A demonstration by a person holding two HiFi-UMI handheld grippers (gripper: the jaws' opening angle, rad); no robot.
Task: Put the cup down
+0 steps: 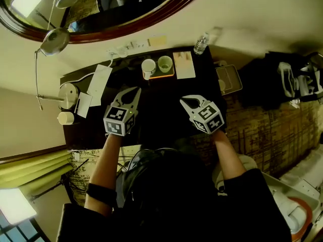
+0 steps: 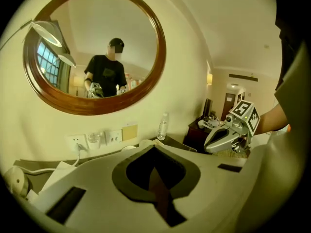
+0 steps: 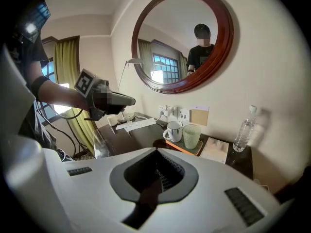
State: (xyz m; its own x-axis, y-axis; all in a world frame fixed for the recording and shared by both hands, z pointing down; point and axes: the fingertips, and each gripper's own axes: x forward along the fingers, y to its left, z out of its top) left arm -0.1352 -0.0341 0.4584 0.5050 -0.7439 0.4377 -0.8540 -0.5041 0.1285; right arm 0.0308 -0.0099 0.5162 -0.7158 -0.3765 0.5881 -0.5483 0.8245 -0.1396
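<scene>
A white mug (image 1: 148, 68) and a green ribbed glass (image 1: 165, 63) stand upright side by side on a small orange-edged tray (image 1: 162, 75) at the back of the dark table (image 1: 161, 110). In the right gripper view the mug (image 3: 173, 131) and the glass (image 3: 191, 136) sit just beyond the jaws. My left gripper (image 1: 135, 91) hovers in front of the mug, shut with nothing in it. My right gripper (image 1: 183, 101) hovers to the right of it, also shut and empty. Neither one touches the cups.
A water bottle (image 1: 201, 43) stands at the back right, with a paper pad (image 1: 183, 64) beside the tray. Papers (image 1: 99, 82), a desk lamp (image 1: 55, 40) and a cable lie to the left. Wall sockets (image 1: 126, 48) and a round mirror (image 1: 101, 14) are behind the table.
</scene>
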